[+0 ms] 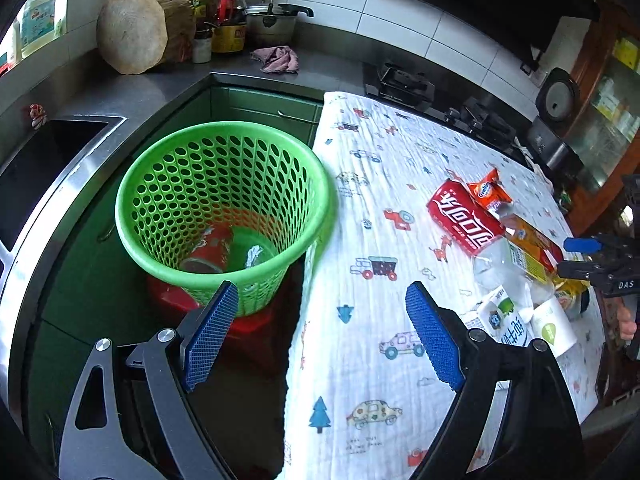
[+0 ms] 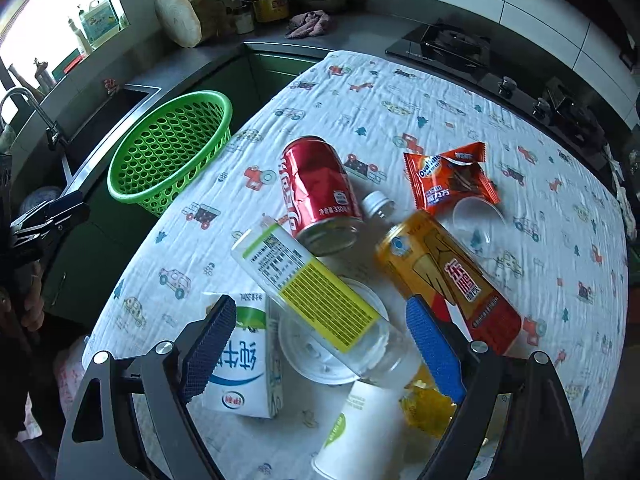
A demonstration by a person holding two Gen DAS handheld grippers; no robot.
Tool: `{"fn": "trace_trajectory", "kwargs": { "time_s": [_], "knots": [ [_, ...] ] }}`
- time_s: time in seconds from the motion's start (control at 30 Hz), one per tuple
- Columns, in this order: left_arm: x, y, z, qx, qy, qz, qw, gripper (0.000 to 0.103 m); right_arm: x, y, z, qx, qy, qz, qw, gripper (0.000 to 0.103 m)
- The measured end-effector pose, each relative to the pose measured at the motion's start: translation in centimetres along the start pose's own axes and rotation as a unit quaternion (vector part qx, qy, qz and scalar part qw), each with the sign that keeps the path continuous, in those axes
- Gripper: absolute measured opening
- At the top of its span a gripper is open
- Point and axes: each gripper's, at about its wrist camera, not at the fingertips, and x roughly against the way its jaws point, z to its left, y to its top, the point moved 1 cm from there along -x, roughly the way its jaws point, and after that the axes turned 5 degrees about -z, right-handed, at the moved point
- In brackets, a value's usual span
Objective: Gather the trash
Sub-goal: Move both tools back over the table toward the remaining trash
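A green perforated basket point(image 1: 224, 208) stands left of the table and holds a red cup point(image 1: 210, 250); it also shows in the right wrist view point(image 2: 168, 152). My left gripper point(image 1: 320, 336) is open and empty above the table's left edge. My right gripper point(image 2: 320, 344) is open over the trash pile, its jaws either side of a clear plastic bottle point(image 2: 316, 292). Around it lie a red cola can point(image 2: 320, 192), an orange bottle point(image 2: 452, 280), a milk carton point(image 2: 244, 364), an orange snack wrapper point(image 2: 452, 176), a white paper cup point(image 2: 356, 432) and a clear lid point(image 2: 320, 356).
The table has a white cloth printed with cars point(image 1: 360, 240). A steel sink point(image 1: 36, 176) sits left of the basket. A wood block point(image 1: 136, 28), bottles and a pot stand on the far counter. A black stove point(image 2: 460, 52) lies behind the table.
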Motion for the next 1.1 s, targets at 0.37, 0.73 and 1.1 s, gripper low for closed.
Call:
{"fn": "trace_trajectory", "kwargs": {
  "time_s": [0.37, 0.73, 1.1],
  "knots": [
    [0.8, -1.6, -1.6, 0.006, 0.006, 0.004, 1.0000, 0.085, 0.0, -1.5, -0.7, 0.056, 0.000, 0.033, 0.998, 0.079],
    [0.9, -2.9, -3.4, 0.006, 0.004, 0.019, 0.9998, 0.085, 2.5, -6.3, -2.2, -0.024, 0.038, 0.037, 0.998, 0.069],
    [-0.3, -3.7, -7.9, -0.014, -0.029, 0.045, 0.9985, 0.085, 2.1, -10.0, -4.4, -0.090, 0.047, 0.056, 0.993, 0.069]
  ]
}}
